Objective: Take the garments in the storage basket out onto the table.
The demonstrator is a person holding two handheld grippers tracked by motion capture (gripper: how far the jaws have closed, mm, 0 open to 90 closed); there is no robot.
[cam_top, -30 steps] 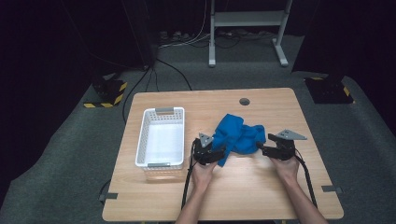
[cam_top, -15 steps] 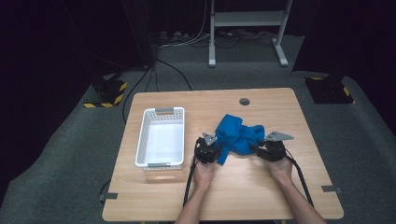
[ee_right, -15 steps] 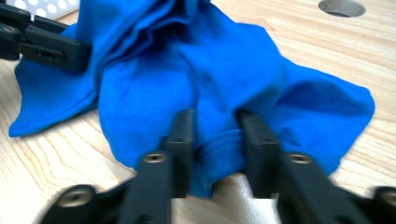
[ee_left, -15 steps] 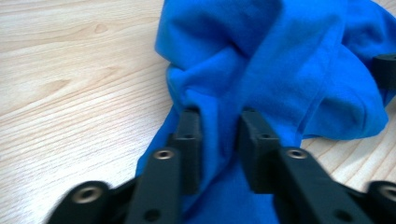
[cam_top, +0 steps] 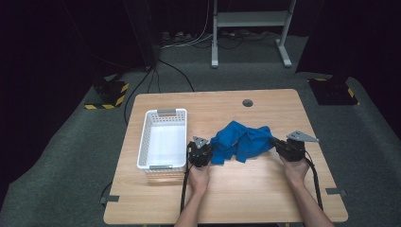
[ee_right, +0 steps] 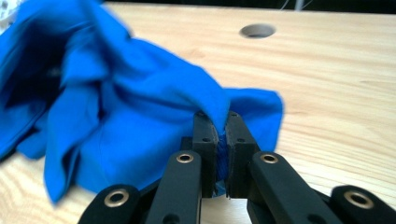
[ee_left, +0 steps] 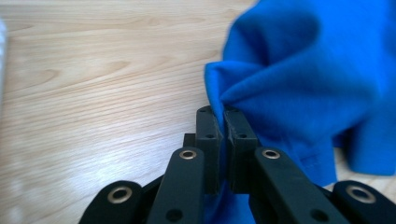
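Left claw (ee_left: 223,122): we pinch the blue cloth's (cam_top: 241,140) near edge.
Right claw (ee_right: 222,127): we clamp the far edge, so we can spread it.
Basket (cam_top: 147,142): waits beside it on the tabletop (cam_top: 246,187).

The high view looks forward and down from above the person's side onto the whole table (cam_top: 236,189) and the floor beyond. Each gripper view sits low and close, looking along its own jaws at the cloth (ee_left: 303,70) and the tabletop. All three share the cloth; the blurred white at the right gripper view's corner may be the basket (cam_top: 163,142).
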